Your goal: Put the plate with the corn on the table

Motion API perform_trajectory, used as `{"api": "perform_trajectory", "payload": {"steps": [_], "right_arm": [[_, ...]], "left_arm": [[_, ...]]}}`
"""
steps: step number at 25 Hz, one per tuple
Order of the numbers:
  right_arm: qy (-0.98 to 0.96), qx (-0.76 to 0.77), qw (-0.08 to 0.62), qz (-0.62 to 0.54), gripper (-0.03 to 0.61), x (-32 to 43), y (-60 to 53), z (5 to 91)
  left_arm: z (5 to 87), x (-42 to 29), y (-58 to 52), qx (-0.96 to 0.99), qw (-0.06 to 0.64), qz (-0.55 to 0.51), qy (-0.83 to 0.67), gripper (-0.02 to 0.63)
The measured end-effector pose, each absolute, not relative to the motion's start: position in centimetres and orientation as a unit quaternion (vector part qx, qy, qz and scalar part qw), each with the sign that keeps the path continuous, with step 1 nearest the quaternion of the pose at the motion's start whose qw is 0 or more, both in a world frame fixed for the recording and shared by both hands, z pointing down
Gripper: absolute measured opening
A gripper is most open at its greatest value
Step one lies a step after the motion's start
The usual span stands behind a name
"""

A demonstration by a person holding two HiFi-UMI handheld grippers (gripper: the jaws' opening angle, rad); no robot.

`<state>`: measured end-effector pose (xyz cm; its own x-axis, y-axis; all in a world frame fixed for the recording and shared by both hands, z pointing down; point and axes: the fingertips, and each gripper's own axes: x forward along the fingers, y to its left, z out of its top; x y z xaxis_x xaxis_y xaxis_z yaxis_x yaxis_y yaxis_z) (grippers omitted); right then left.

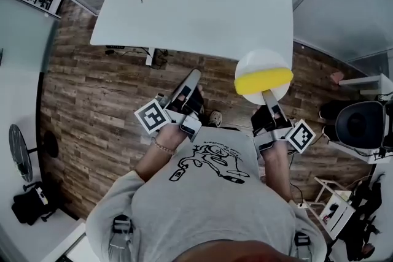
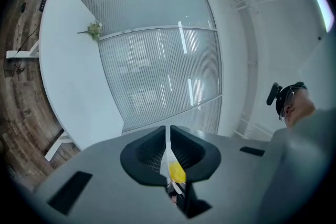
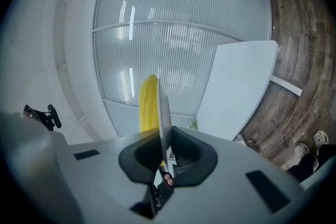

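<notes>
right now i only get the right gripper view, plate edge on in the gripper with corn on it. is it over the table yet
Observer: Not quite. From the head view the plate sits at the table's near edge, mostly over wood floor.
Operator: other gripper on it too
Observer: No, the left gripper is off to its left, not touching.
Operator: where's the corn sitting
Observer: The corn lies across the plate's near half, by the right gripper.

Grey T-shirt (image 1: 202, 193) with black print; seemingly beaded bracelet (image 1: 163, 147).
</notes>
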<state>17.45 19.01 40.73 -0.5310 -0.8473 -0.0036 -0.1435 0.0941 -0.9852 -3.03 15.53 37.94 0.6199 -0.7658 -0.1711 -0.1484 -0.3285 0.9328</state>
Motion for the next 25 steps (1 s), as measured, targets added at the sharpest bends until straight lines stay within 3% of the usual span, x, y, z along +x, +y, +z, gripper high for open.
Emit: {"api": "perform_trajectory", "payload": {"steps": [25], "right_arm": [[0.666,-0.380,0.317,-0.558,0.025,13.7,-1.1,41.3]], "left_arm": [[39.0,-7.5,-5.2,0.754,0.496,-0.312,-0.296,0.040]]}}
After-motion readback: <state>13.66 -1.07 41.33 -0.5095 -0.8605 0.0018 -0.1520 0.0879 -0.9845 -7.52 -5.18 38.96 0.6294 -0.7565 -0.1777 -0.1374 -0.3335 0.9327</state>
